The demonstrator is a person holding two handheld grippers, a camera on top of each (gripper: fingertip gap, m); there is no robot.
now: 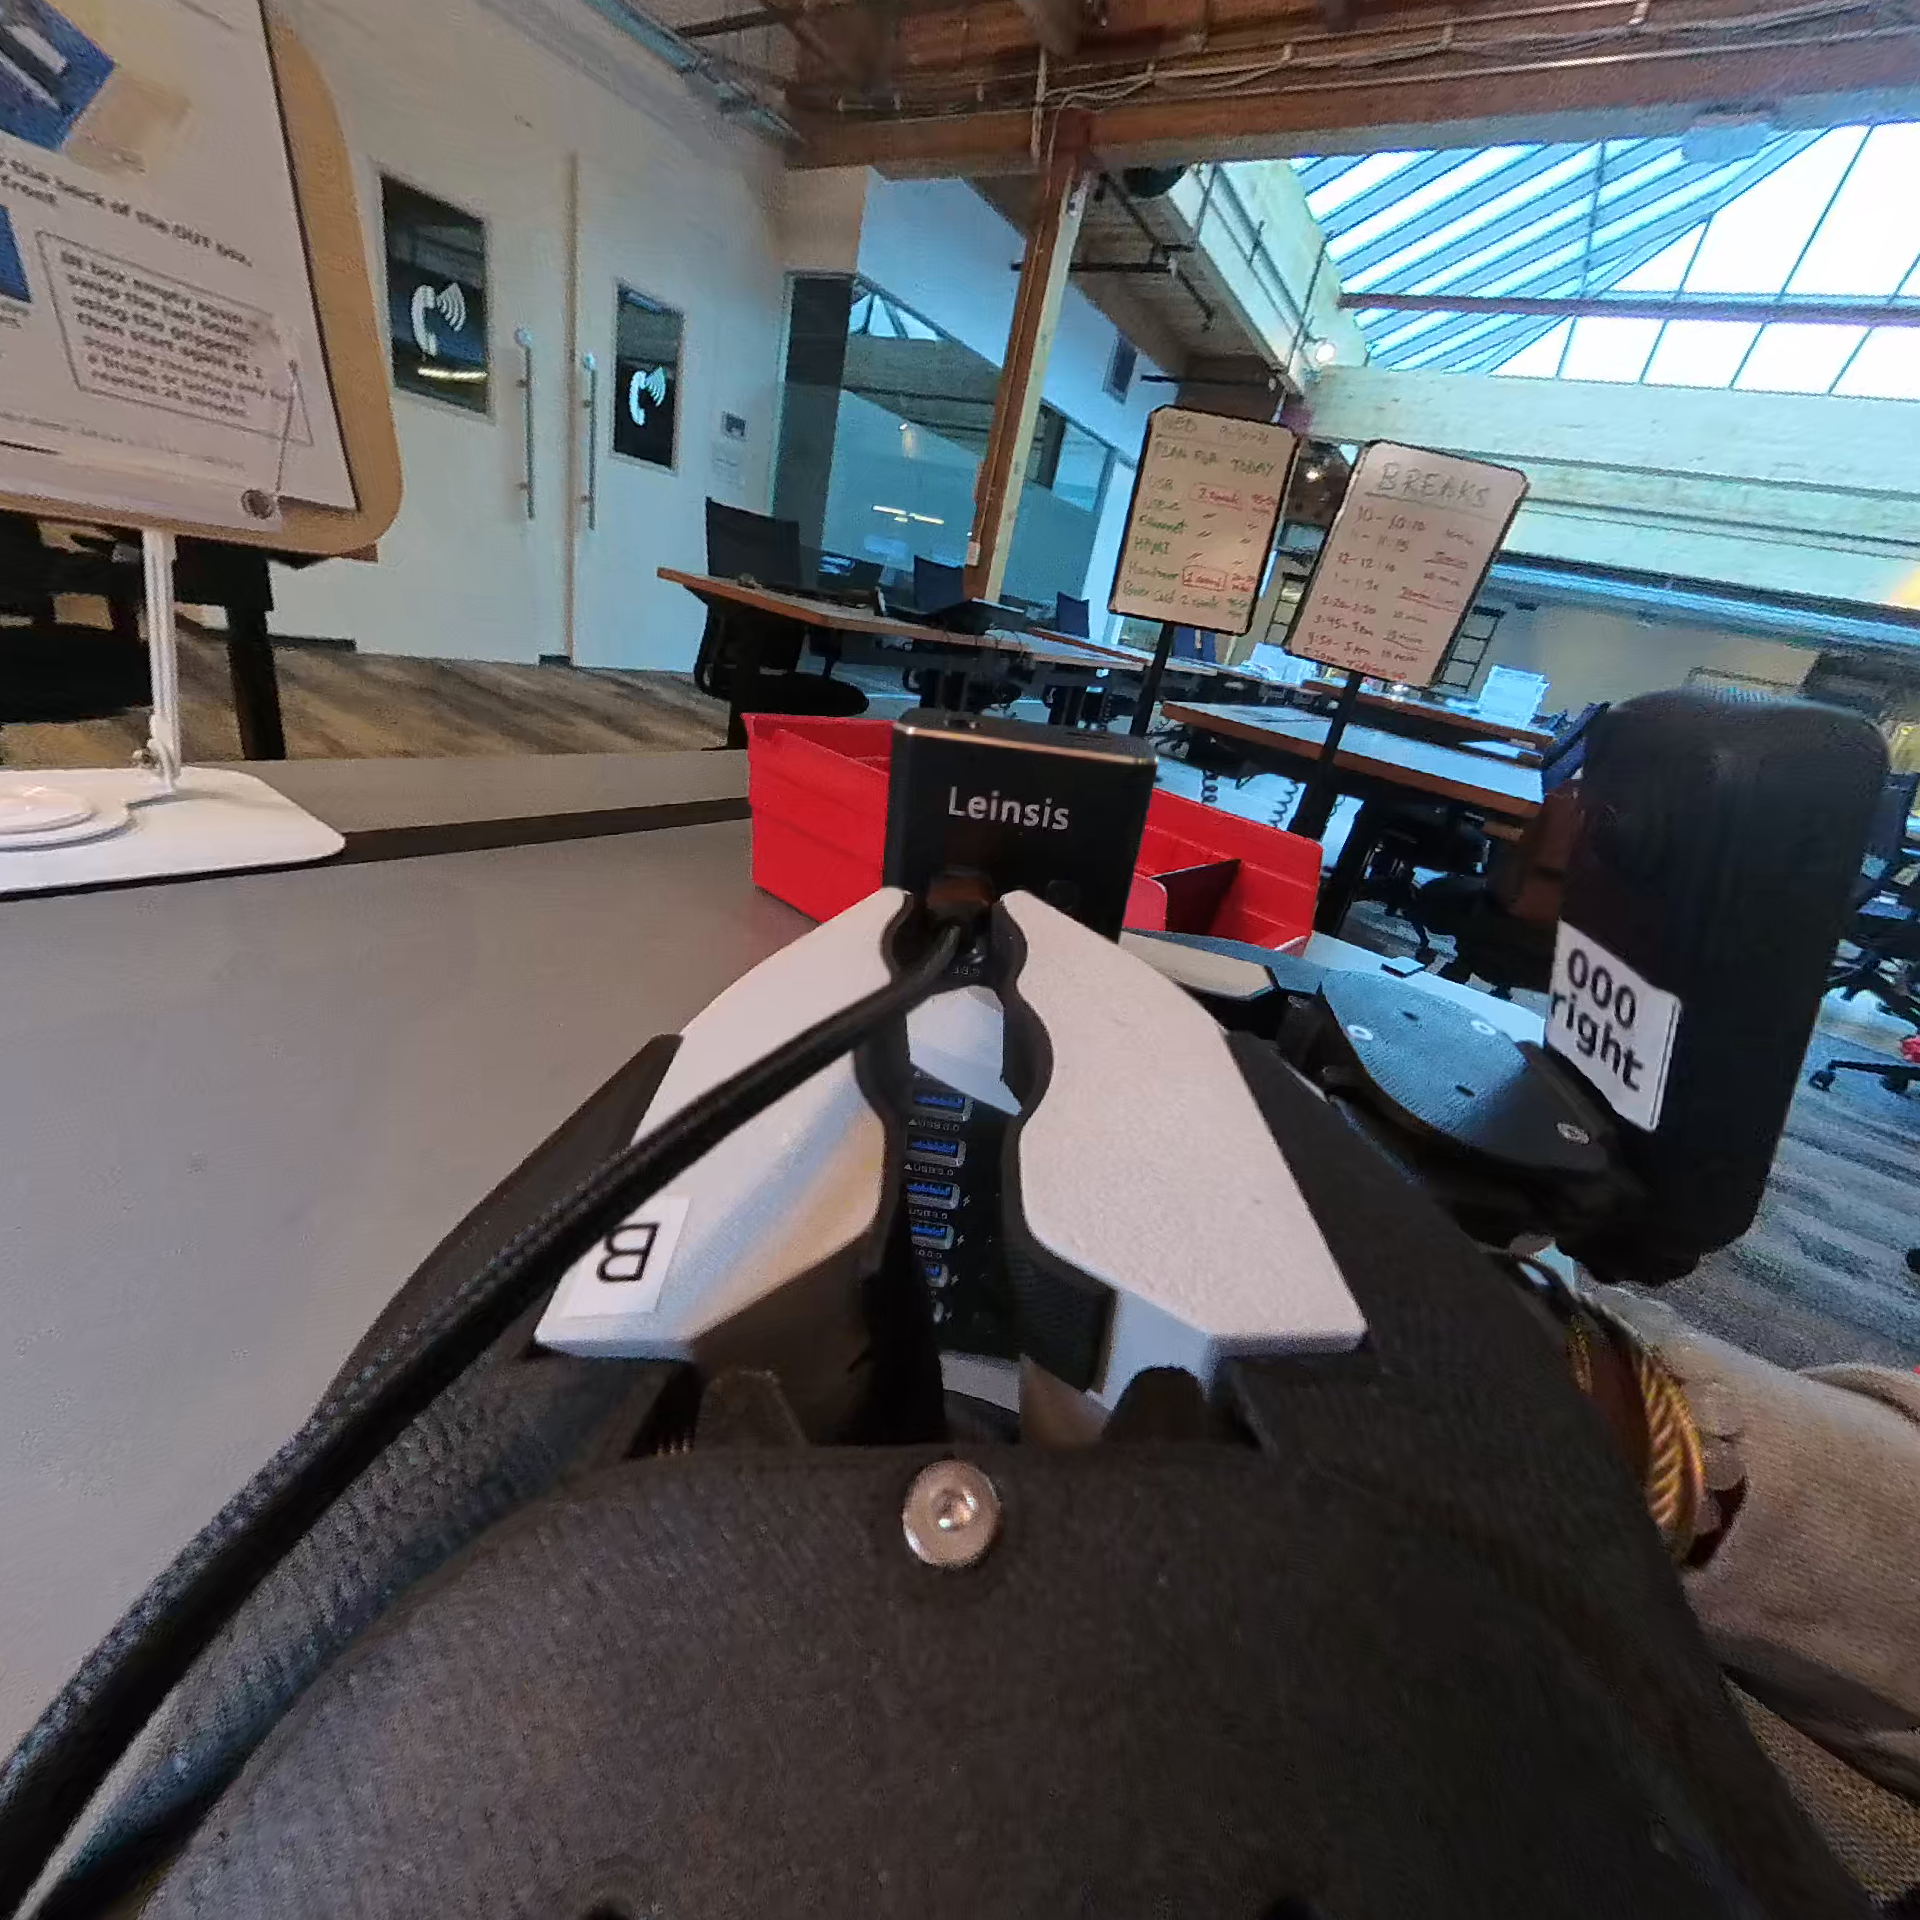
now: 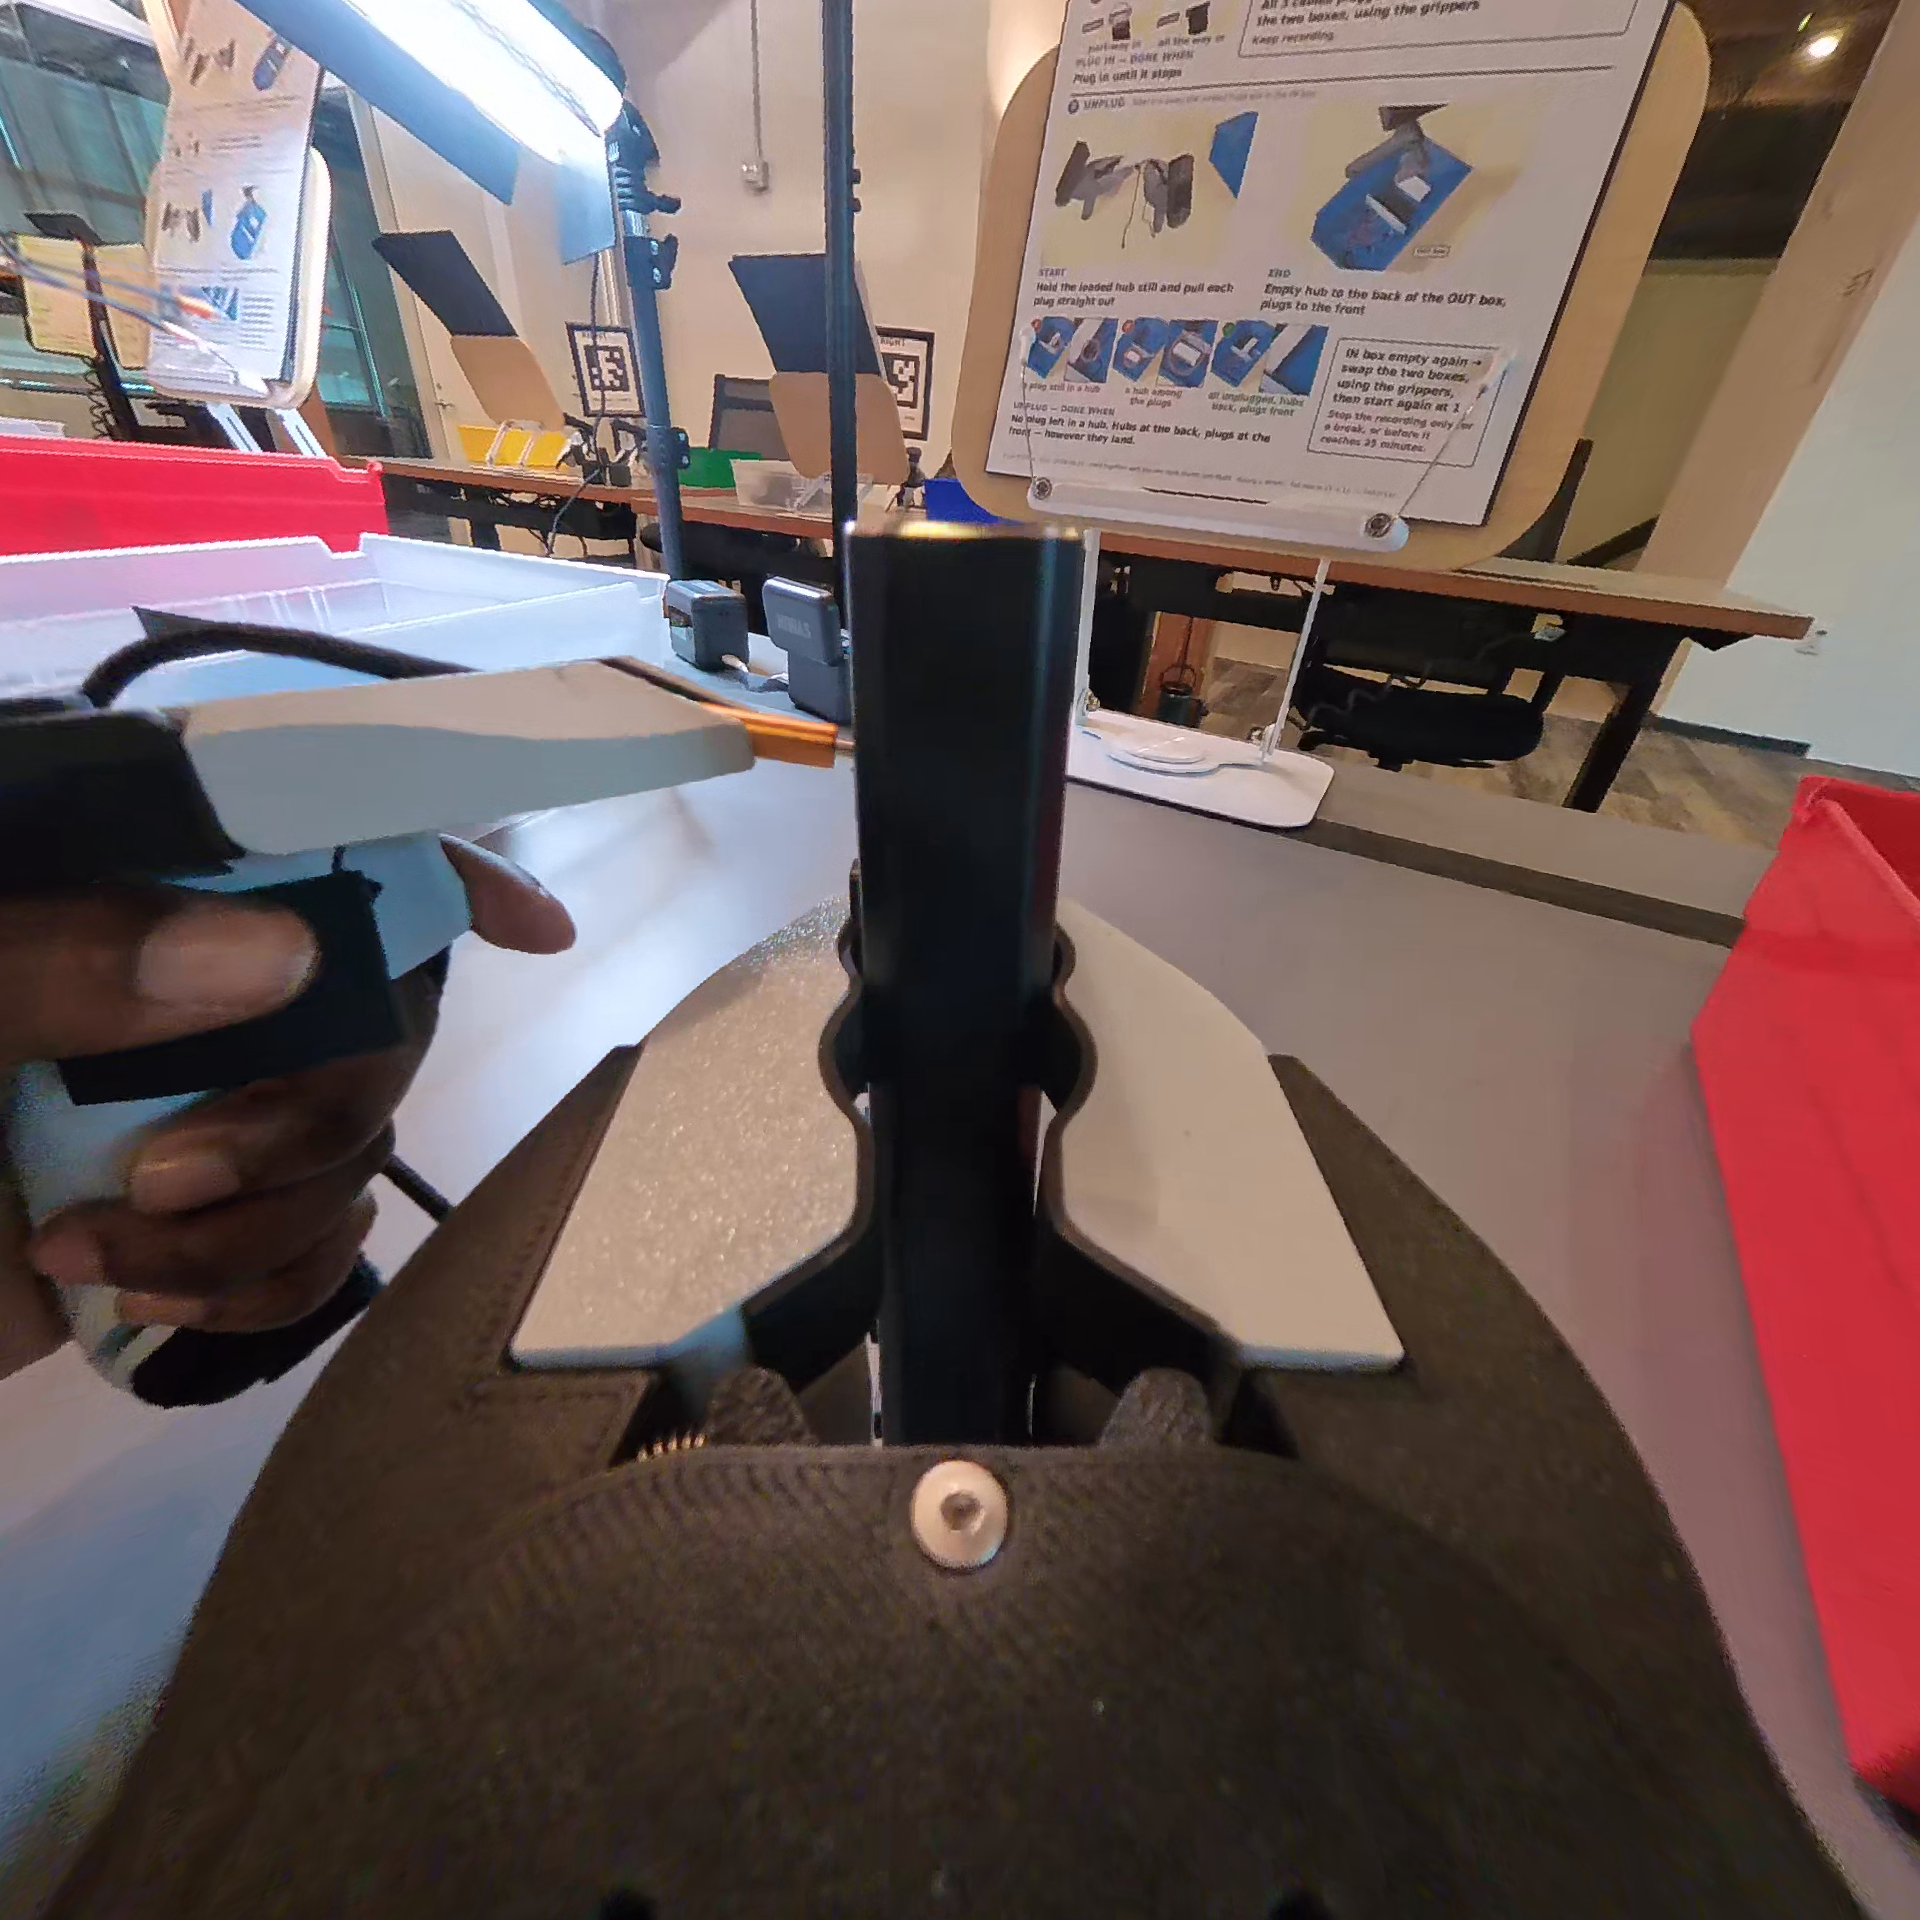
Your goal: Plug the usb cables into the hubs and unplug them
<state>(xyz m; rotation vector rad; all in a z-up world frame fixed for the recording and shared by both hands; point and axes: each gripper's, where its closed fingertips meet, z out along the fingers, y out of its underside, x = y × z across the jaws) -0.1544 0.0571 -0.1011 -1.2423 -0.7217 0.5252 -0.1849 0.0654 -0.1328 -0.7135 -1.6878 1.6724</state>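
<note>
My right gripper (image 2: 956, 935) is shut on a black USB hub (image 2: 956, 790) and holds it upright above the grey table. The hub also shows in the left wrist view (image 1: 1023, 821), with a row of blue ports (image 1: 935, 1143) facing me. My left gripper (image 1: 951, 914) is shut on the plug of a black braided cable (image 1: 665, 1143). In the right wrist view the left gripper (image 2: 727, 727) comes in from the left, and its copper-coloured plug (image 2: 795, 740) meets the hub's port side. How deep the plug sits cannot be told.
A red bin (image 1: 821, 821) stands behind the hub, and it also shows in the right wrist view (image 2: 1818, 1143) at the right. A white bin (image 2: 312, 603) and another red bin (image 2: 187, 499) stand at the left. An instruction board on a white stand (image 2: 1330, 260) is at the back, with small grey adapters (image 2: 800, 634) near it. There is about 5 centimeters between the tips of the two grippers.
</note>
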